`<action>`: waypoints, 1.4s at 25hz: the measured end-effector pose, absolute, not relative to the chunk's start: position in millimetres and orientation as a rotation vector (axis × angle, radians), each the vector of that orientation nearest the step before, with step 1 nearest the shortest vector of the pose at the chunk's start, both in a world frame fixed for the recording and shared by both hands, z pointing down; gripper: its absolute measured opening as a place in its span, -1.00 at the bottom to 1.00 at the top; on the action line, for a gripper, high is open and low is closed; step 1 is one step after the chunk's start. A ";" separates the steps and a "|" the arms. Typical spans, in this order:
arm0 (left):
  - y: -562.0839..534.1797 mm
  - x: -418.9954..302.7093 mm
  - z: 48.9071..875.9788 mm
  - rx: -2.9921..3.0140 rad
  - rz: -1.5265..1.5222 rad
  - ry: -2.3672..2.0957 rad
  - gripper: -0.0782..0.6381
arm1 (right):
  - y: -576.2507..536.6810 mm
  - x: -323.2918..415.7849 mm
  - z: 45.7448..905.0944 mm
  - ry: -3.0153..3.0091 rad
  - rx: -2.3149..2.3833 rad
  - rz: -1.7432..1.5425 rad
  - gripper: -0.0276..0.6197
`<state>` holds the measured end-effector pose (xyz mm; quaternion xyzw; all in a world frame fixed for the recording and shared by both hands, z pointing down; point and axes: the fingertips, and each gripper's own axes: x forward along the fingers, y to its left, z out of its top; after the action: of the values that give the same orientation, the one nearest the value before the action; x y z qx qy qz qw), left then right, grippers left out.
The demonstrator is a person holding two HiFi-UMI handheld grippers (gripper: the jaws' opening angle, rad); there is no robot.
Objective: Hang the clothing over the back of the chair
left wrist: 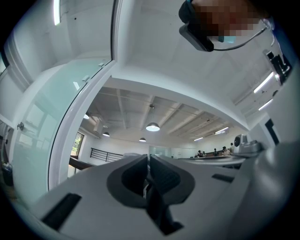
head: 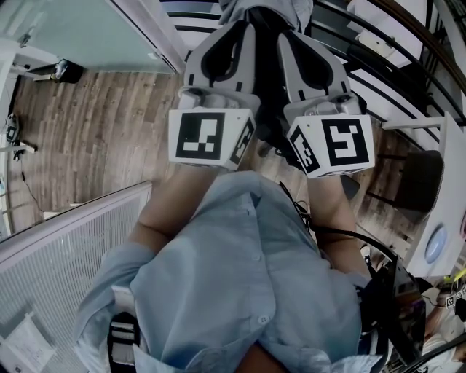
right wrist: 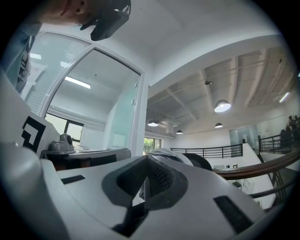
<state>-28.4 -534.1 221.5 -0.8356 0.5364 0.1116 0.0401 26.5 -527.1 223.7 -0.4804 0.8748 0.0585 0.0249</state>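
Left tongs [left wrist: 148, 161] and right tongs [right wrist: 146, 164] closed side by side — clothing [head: 234, 7] pinched at their tips.

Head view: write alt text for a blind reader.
The left claw and right claw are held side by side above a wooden floor, each bearing a marker cube. The person's pale blue shirt fills the foreground.

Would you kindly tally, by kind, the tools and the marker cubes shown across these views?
Tools: 2, the left tool and the right tool.
Marker cubes: 2, the left cube and the right cube.
Total: 4.
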 end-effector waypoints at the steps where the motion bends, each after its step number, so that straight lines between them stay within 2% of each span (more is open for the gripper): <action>1: -534.8 -28.2 221.7 -2.562 0.342 1.643 -0.72 | -527.4 26.3 223.7 2.705 -1.486 0.180 -0.88; 35: -542.7 -23.9 228.9 -2.602 0.339 1.628 -0.72 | -532.5 28.4 232.2 2.706 -1.513 0.161 -0.88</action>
<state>-23.9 -542.7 228.9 -0.8423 0.5271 0.1096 0.0270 28.4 -532.5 232.2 -0.4872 0.8716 0.0518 0.0186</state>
